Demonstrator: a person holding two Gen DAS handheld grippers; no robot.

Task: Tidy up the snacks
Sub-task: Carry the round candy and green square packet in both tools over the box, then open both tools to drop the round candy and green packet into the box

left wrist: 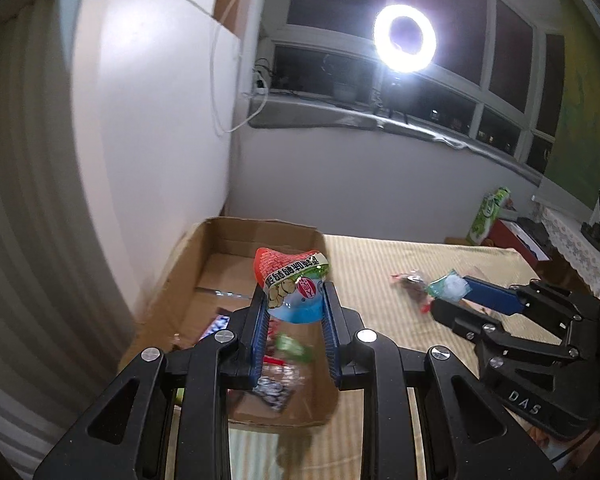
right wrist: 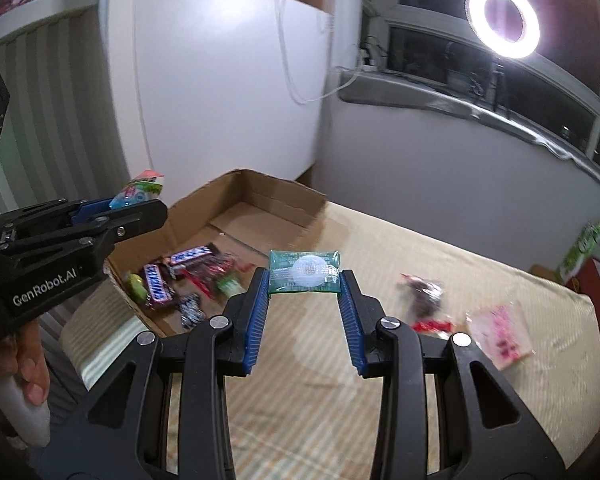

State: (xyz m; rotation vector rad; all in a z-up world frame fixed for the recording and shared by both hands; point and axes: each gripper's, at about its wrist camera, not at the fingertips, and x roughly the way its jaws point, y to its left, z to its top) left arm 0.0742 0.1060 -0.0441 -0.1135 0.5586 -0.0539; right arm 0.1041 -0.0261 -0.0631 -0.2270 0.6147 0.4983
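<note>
My left gripper is shut on a red, white and blue snack pouch and holds it above the open cardboard box. The pouch also shows in the right wrist view, at the left gripper. My right gripper is shut on a green packet with a white round patch, held above the striped bedspread just right of the box. Several snacks lie in the box, among them Snickers bars. The right gripper also shows in the left wrist view with its packet.
Loose snacks lie on the bedspread right of the box: a dark red-trimmed bag and a pink packet. A white wall stands behind the box. A ring light shines at the window. A green package stands at the far right.
</note>
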